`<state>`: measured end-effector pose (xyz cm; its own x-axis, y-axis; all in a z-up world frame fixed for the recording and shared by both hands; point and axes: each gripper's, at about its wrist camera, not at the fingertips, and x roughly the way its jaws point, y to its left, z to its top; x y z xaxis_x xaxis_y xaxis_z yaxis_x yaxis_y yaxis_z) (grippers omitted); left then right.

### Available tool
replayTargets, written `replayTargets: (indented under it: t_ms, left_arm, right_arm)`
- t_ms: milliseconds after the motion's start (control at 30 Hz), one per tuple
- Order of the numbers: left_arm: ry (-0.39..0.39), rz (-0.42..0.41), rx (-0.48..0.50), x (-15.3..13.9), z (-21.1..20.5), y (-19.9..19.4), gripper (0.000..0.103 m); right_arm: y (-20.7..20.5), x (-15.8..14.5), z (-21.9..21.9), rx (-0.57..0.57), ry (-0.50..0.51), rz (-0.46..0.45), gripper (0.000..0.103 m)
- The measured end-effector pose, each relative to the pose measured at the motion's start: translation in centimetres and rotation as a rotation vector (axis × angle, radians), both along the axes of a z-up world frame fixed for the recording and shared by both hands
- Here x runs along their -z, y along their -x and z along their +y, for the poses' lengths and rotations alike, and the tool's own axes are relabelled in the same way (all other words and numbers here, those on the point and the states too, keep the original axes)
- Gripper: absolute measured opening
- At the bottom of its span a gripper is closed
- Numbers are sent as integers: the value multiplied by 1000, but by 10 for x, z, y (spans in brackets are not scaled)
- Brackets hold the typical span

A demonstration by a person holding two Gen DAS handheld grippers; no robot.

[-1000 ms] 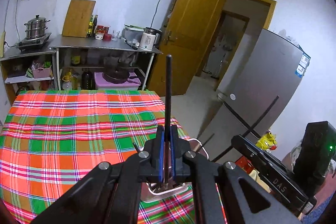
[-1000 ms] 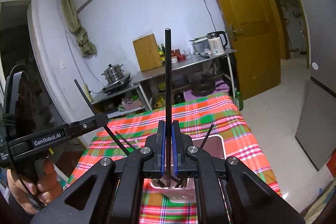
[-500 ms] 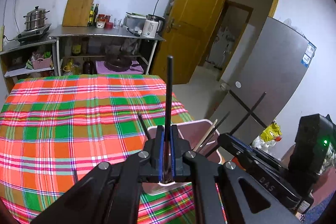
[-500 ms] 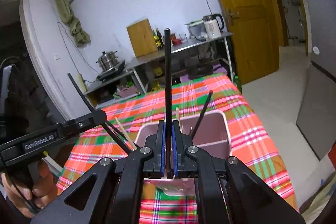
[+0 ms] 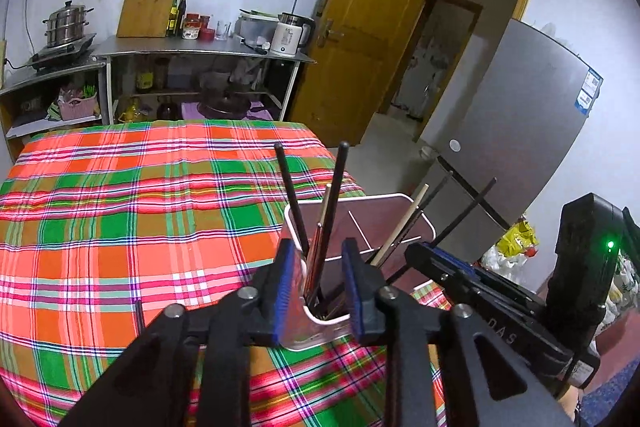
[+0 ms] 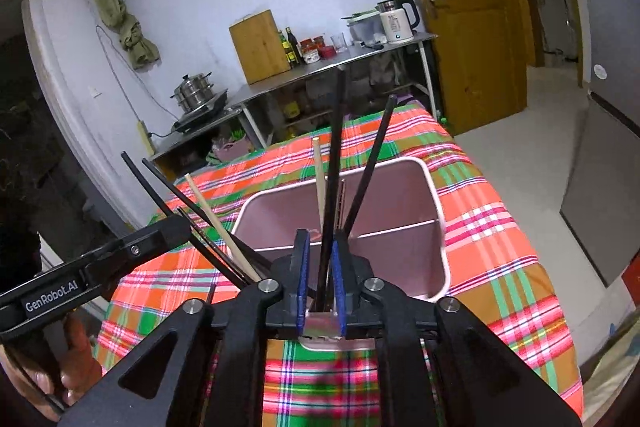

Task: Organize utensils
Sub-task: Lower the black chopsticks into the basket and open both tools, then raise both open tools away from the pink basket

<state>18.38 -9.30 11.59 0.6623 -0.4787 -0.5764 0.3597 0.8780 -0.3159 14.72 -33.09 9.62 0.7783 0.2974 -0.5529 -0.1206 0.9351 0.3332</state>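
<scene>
A pink divided utensil holder [image 5: 400, 197] stands on the plaid tablecloth near its right edge, with several black and wooden chopsticks leaning in it. My left gripper [image 5: 318, 251] hangs over the holder's near corner. Its jaws are opening, and a black chopstick [image 5: 336, 195] stands loose between them, its lower end down in the holder. My right gripper [image 6: 320, 243] sits over the holder [image 6: 434, 195] from the other side. Its jaws are also opening, with a second black chopstick [image 6: 335, 155] upright in the gap. Each gripper shows in the other's view.
The red, green and orange tablecloth [image 5: 120, 227] covers the table. A short dark stick [image 5: 139, 315] lies on it left of my left gripper. Beyond stand metal shelves with a kettle [image 5: 288, 37], a steel pot and bottles, a wooden door and a grey fridge [image 5: 520, 155].
Both grippers have sunk toward the holder, lowering their black chopsticks into it. Both pairs of jaws, shut on the chopsticks before, now stand apart.
</scene>
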Motion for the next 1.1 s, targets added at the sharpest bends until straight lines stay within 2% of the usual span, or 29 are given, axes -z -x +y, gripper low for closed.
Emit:
replayTargets:
  t_ms: [100,300,400,433,667,833,1100]
  left_arm:
    - [1,-12,-2,-1,4,7,31]
    - [-2,-30,0,3,12,21,32]
    - [4,-24,-4,8,19,28,32]
    - [6,-21,-6,10,21,31,32]
    - [-10,-11,-31,31,41,55,32]
    - [-34,6,-68,50,59,73,32]
    - [-47,82,-151,88,97,88,32]
  right_arm:
    - [7,-3,-3,15,0,-11,19]
    - [21,-3,-8,19,-8,-24,23]
    - [28,0,-11,25,-21,-19,38]
    - [30,1,-12,26,-26,-19,39]
    - [50,11,-7,17,-33,-13,39]
    - [61,23,8,-33,-37,13,39]
    - [69,48,39,-131,-35,74,39]
